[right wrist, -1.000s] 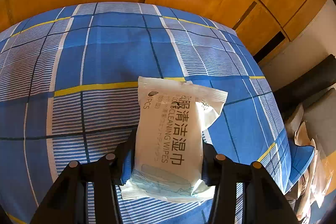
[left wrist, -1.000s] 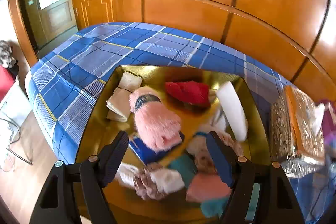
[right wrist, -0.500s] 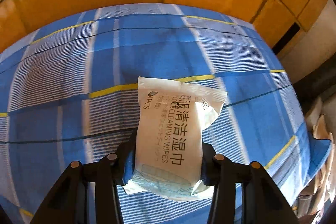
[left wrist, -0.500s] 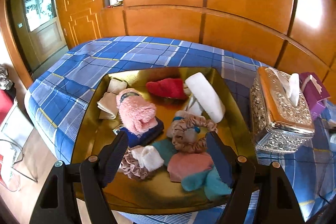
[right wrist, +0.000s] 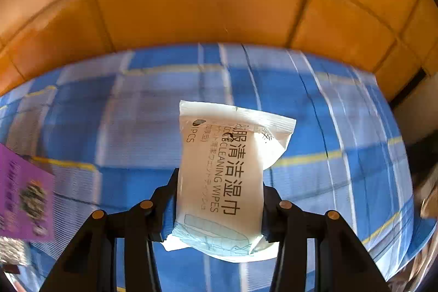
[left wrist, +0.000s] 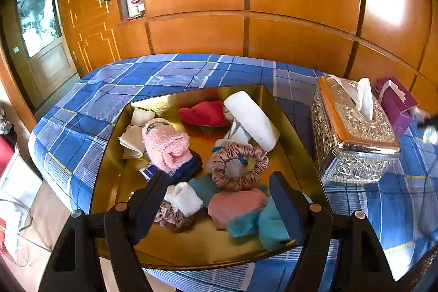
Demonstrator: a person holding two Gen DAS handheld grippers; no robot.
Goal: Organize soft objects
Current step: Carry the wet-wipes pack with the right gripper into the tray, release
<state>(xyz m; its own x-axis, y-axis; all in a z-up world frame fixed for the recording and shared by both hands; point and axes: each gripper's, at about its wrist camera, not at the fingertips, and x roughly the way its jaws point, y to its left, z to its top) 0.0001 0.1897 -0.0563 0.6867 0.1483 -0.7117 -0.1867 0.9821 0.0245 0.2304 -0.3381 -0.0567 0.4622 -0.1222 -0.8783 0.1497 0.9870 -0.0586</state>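
Left wrist view: left hand-held gripper (left wrist: 219,199) hangs with jaws apart and empty over the near end of the gold tray (left wrist: 293,127) (socks, scrunchies) on the bed (left wrist: 109,92); tissue box (left wrist: 353,133) to its right.

Right wrist view: right hand-held gripper (right wrist: 219,205) is clamped on the wipes (right wrist: 224,177), above the bed.

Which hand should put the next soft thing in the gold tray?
The right. The right gripper is already shut on the pack of wipes, lifted off the blue bedspread. The left gripper hangs open and empty above the gold tray.
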